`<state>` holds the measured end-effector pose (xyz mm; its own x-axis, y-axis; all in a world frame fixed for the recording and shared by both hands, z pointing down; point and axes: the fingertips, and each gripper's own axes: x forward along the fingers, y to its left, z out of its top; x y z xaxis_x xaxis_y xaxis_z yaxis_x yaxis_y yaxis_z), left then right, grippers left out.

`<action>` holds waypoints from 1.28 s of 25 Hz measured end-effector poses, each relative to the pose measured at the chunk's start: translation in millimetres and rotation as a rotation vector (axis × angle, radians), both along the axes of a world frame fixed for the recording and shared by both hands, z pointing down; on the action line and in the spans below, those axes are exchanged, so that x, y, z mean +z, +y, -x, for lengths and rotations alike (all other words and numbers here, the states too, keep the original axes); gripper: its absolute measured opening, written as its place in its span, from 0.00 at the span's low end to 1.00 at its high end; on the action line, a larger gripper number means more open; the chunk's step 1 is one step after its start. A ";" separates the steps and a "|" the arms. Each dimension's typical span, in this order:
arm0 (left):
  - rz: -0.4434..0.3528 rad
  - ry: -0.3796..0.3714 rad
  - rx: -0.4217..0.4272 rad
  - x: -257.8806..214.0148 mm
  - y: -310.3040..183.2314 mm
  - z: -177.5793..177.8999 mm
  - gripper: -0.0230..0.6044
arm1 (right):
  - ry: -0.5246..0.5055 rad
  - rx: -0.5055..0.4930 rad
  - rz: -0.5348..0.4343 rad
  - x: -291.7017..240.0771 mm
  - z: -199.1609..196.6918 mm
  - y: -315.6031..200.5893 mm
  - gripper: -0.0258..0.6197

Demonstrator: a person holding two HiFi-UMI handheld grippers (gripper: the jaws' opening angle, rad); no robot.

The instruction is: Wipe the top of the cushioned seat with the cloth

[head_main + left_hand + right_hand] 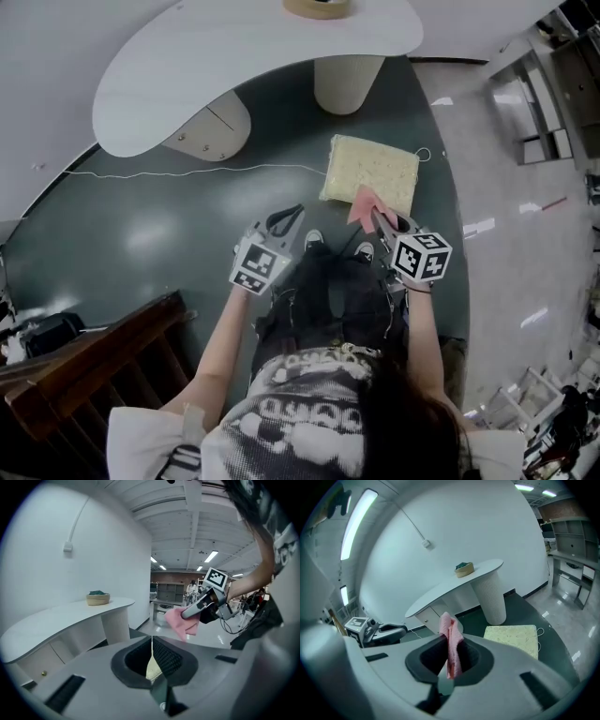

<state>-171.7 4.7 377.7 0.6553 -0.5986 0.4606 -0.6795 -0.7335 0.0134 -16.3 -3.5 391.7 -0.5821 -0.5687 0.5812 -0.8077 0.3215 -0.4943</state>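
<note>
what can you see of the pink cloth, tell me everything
The cloth is pink, thin and soft-looking, crumpled into loose folds. It is pinched between the shut jaws of the right gripper, with one bunched end poking out past the tips. In the head view it overlaps the near edge of the pale yellow cushioned seat; whether it touches the seat cannot be told. Nothing else touches it.

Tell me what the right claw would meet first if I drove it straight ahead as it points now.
Most likely the pale yellow square cushioned seat: the right claw, shut on the pink cloth, aims at its near edge. Its height above the seat is unclear.
</note>
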 end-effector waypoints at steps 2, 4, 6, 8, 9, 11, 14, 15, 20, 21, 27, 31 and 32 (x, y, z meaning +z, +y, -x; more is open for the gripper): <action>0.002 0.009 -0.026 -1.5 0.7 6.0 0.05 | 0.013 -0.028 -0.002 -4.7 2.4 -0.6 0.06; 0.003 0.018 -0.048 -3.8 1.5 10.8 0.05 | 0.021 -0.049 -0.005 -9.6 5.1 -0.4 0.06; 0.001 0.025 -0.068 -7.6 3.3 13.3 0.05 | 0.025 -0.068 -0.009 -14.5 7.6 0.8 0.06; -0.007 0.030 -0.096 -13.4 5.8 13.5 0.05 | 0.024 -0.096 -0.017 -19.7 9.1 1.5 0.06; -0.014 0.032 -0.112 -16.4 7.6 13.2 0.05 | 0.021 -0.112 -0.023 -22.4 9.8 2.4 0.06; -0.029 0.032 -0.141 -22.0 14.4 12.5 0.05 | 0.013 -0.140 -0.036 -27.8 10.9 8.6 0.06; -0.046 0.039 -0.186 -31.2 29.2 6.9 0.05 | -0.004 -0.174 -0.053 -37.2 8.8 25.1 0.06; -0.049 0.041 -0.204 -35.0 34.2 2.5 0.05 | -0.012 -0.186 -0.059 -41.3 6.2 30.8 0.06; -0.084 0.051 -0.276 -49.2 73.0 -29.8 0.05 | -0.051 -0.250 -0.098 -49.1 -13.3 69.3 0.06; -0.095 0.047 -0.283 -51.5 82.4 -34.6 0.05 | -0.060 -0.264 -0.108 -48.8 -14.8 77.4 0.06; -0.141 0.018 -0.311 -64.7 148.6 -74.5 0.05 | -0.089 -0.324 -0.157 -56.0 -40.8 134.7 0.06; -0.173 0.018 -0.343 -66.8 196.6 -97.0 0.05 | -0.104 -0.356 -0.195 -57.2 -57.6 172.7 0.06; -0.174 0.017 -0.349 -66.6 203.2 -100.5 0.05 | -0.106 -0.361 -0.199 -57.6 -59.9 177.3 0.06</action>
<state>-71.2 207.9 311.1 0.4050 -0.8551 0.3238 -0.8893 -0.4506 -0.0776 43.5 173.8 334.0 -0.8154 -0.4123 0.4064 -0.5733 0.6724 -0.4682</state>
